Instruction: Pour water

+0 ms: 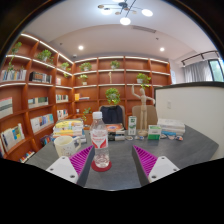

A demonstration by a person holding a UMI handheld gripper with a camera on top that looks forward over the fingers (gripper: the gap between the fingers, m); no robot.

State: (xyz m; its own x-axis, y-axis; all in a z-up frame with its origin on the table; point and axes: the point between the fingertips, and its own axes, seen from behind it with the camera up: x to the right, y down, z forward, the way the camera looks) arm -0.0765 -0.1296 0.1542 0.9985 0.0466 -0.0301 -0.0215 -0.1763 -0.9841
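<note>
A clear plastic water bottle [99, 137] with a red and white label stands on the grey table [125, 165], just ahead of the fingers and nearer the left one. In front of it a clear glass [101, 159] stands on a red coaster [101, 167]. My gripper [113, 161] is open and empty. Its two magenta pads [82, 160] flank the glass, which stands between the fingers with a gap at each side, closer to the left finger.
Beyond the bottle the table holds a yellow-green cup [65, 146], stacked boxes [68, 128], a small green cup [153, 132], a wooden figure [141, 108] and books [172, 127]. Wooden bookshelves [35, 95] with plants line the far walls.
</note>
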